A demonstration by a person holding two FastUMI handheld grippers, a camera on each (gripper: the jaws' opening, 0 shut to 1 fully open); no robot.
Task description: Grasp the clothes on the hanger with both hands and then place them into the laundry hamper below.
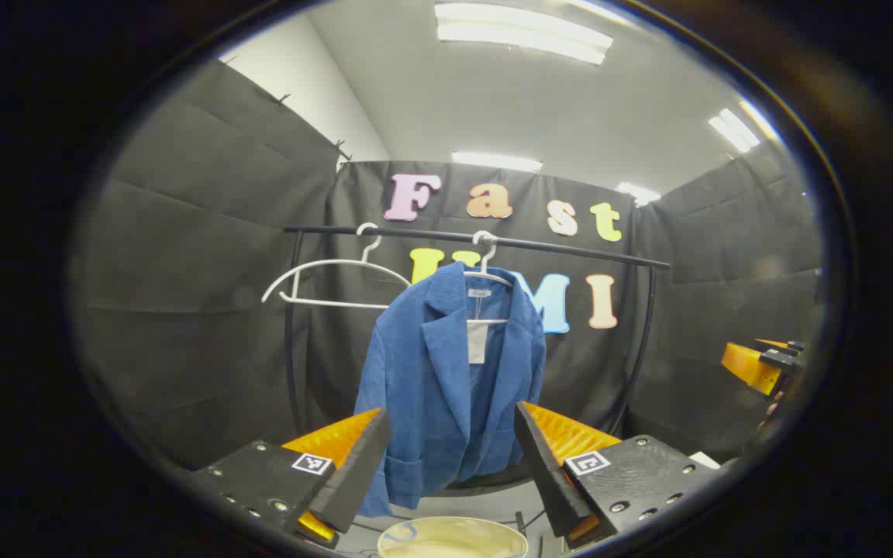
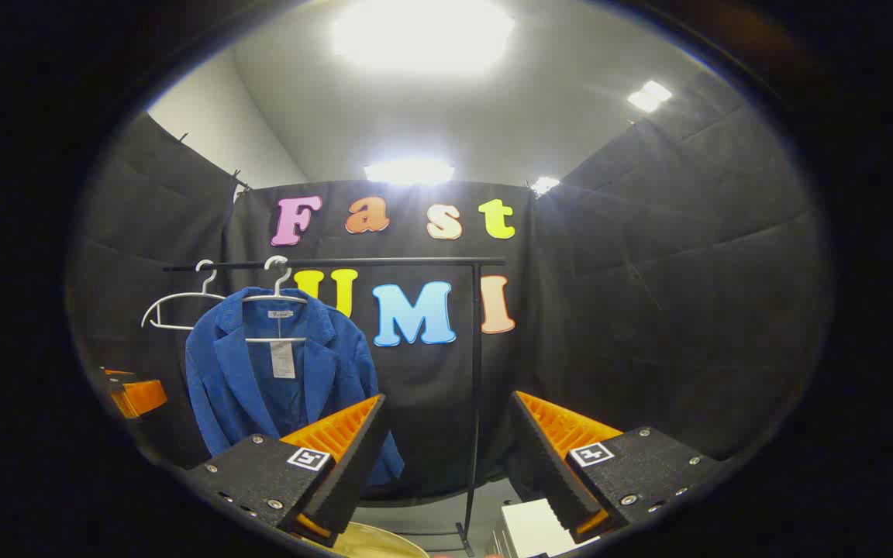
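Jacket: blue jacket [image 1: 450,380] hung on a white hanger [image 1: 485,263] on the black rail [image 1: 555,246], front open, white tag showing at the collar.
Spare hanger: bare white hanger [image 1: 330,279] sat just beside it on the same rail.
Hamper: round beige hamper rim [image 1: 453,536] sat below the jacket, at the bottom of the left gripper view.
Left claw: left claw [image 1: 453,465] was spread wide, holding nothing; jacket hem showed between its fingers, farther off.
Right claw: right claw [image 2: 446,457] was spread too, holding nothing, aimed to the right of the jacket [image 2: 284,380].
Contact: neither claw touched the fabric.
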